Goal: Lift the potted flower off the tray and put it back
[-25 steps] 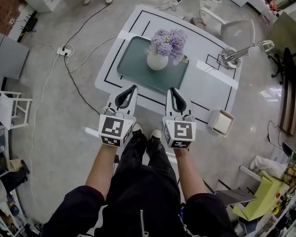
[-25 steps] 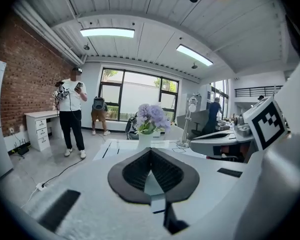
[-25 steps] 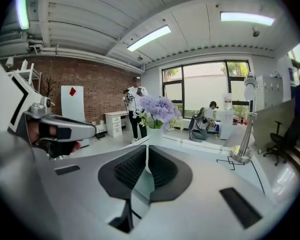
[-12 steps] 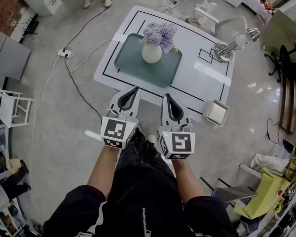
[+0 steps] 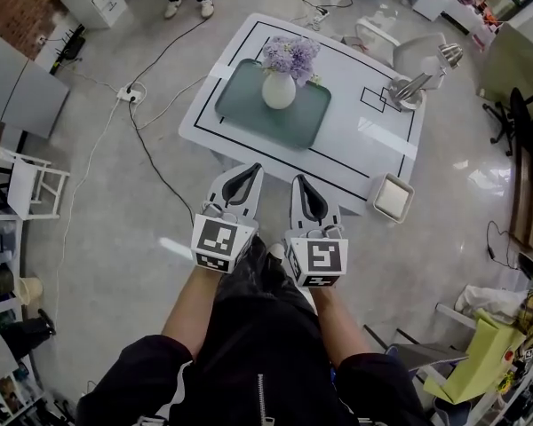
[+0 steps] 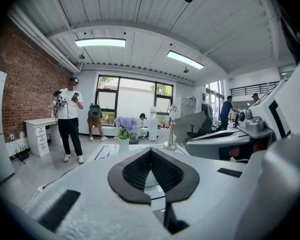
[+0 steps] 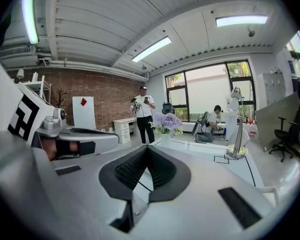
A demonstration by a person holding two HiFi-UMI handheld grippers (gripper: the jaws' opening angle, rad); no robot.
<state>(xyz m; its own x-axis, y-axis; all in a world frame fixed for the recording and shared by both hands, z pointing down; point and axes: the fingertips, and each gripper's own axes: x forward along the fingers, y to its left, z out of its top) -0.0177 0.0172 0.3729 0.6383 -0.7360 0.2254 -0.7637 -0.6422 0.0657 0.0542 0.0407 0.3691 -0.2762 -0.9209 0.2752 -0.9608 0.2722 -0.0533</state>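
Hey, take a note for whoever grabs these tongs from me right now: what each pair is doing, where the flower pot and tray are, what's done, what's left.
Left tongs: shut, empty, held short of the white table.
Right tongs: shut, empty, beside the left pair.
Potted flower: upright on the green tray on the white table, touched by neither pair.
Done: the pot rests on the tray; whether it has been lifted yet can't be told.
Left: if not, move in, grip the pot, lift it clear, set it back.
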